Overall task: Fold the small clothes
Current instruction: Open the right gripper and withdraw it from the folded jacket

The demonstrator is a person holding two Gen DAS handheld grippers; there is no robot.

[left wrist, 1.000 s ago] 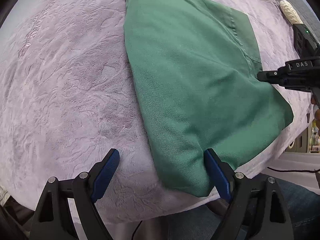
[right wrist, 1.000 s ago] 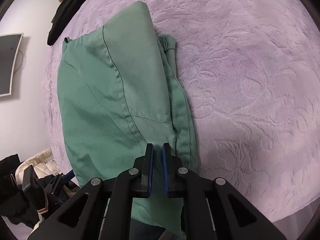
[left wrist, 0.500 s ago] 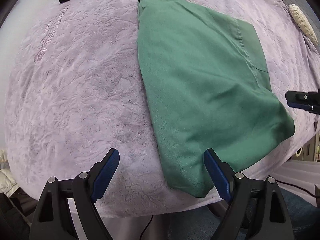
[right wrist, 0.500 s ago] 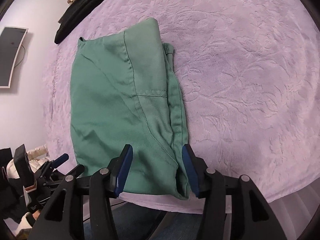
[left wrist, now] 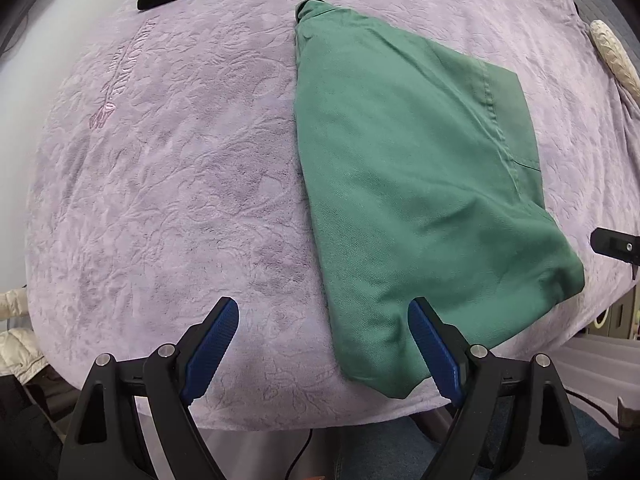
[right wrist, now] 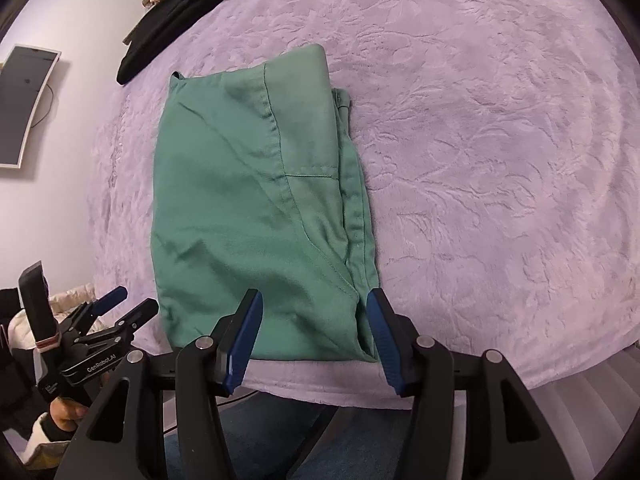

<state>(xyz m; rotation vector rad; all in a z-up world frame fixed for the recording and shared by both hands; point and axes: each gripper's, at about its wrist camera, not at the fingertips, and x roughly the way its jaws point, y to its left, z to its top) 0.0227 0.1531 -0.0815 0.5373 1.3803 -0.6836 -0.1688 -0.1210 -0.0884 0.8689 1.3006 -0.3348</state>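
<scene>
Already folded into a compact, layered packet, the green garment [right wrist: 256, 216] lies flat on the lilac blanket [right wrist: 500, 160], near its front edge. It looks like light woven cotton: soft, limp, unlikely to slip on the plush pile, but its layers would slide apart if only the top one were lifted, so a corner or hem where all the layers stack is probably the place to pinch. The left gripper [left wrist: 323, 322] hangs above the blanket with jaws spread wide and nothing between them. The right gripper [right wrist: 315, 306] has its jaws opening above the garment's near edge, its pads clear of the cloth. Only the right wrist view shows the stacked side edges; only the left shows the darker hem panel [left wrist: 516, 120] and a cream object [left wrist: 614, 54].
</scene>
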